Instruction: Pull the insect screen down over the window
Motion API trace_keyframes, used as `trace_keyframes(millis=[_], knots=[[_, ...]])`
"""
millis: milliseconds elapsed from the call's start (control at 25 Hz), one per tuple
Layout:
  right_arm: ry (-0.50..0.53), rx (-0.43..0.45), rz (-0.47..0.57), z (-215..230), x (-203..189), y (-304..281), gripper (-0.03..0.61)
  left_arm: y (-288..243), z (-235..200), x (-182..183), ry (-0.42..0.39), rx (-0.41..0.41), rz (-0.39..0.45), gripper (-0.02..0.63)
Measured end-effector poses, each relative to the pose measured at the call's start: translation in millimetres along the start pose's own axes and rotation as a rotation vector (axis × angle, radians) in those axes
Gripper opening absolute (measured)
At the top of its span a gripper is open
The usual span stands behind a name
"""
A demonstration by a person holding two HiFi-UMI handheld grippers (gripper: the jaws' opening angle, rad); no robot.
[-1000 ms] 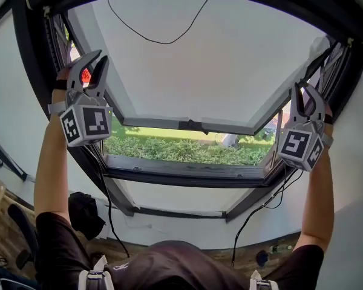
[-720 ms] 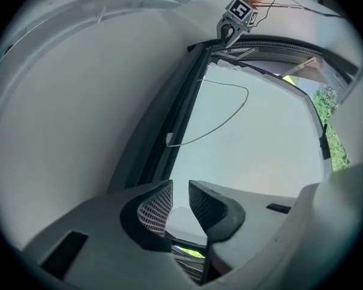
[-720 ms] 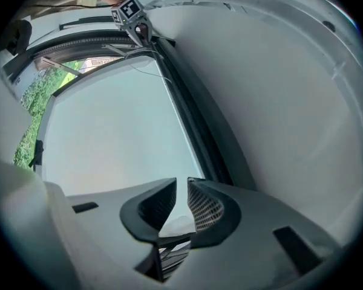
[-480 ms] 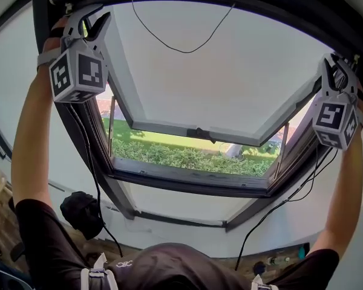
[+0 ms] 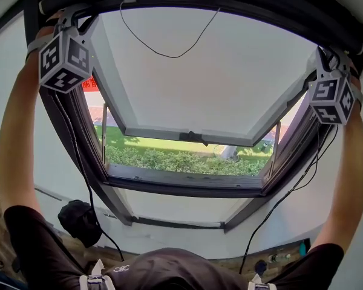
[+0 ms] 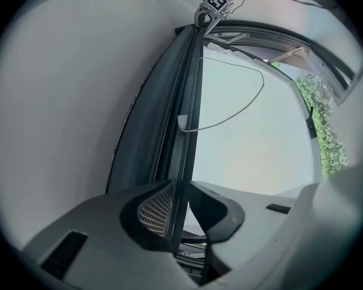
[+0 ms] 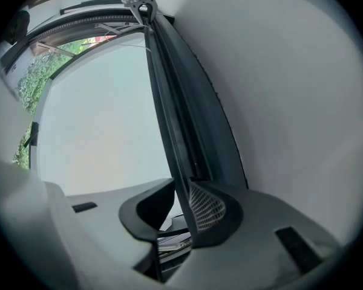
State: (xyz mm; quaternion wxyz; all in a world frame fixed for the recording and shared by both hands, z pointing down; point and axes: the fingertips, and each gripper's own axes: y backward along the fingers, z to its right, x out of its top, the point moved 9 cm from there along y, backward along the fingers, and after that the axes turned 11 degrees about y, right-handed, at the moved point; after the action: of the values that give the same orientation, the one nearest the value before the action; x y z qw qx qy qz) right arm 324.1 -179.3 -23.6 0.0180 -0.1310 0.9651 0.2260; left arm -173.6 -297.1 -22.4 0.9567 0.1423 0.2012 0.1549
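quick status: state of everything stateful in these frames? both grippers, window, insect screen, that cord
left gripper: open, jaws have just been closing a little, screen bar between them, not clamped.
right gripper: open, same bar between the jaws, not clamped.
screen bar: up at the top, screen not pulled down.
window sash: open, bottom swung outward.
cord: slack, hanging in a loop.

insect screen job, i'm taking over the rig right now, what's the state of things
Left gripper: open, jaws just closed in a little, dark top bar between them, not clamped.
Right gripper: open, same bar between its jaws.
Done: both are up at the bar, at the window's top corners.
Left: clamp the bar, pull it down; the window pane is uncovered.
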Motion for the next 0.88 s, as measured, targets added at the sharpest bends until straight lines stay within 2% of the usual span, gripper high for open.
trace_keyframes(millis=[80, 440, 560, 680, 880], knots=[[-0.003, 0.015, -0.007, 1, -1, -7, 0.08, 0, 0, 0, -0.011, -0.023, -0.02, 0.072], [0.045, 0.102, -0.033, 7, -1, -12, 0.075, -4, -5, 6, -0.051, -0.105, -0.101, 0.075], [0.066, 0.12, -0.046, 8, 0, -12, 0.048, -4, -4, 8, -0.083, -0.105, -0.107, 0.075], [0.073, 0.132, -0.042, 8, 0, -11, 0.051, -2, -4, 8, -0.088, -0.103, -0.105, 0.078], [0.103, 0.132, -0.051, 6, 0, -6, 0.063, -5, 0, 6, -0.144, -0.1, -0.132, 0.094]])
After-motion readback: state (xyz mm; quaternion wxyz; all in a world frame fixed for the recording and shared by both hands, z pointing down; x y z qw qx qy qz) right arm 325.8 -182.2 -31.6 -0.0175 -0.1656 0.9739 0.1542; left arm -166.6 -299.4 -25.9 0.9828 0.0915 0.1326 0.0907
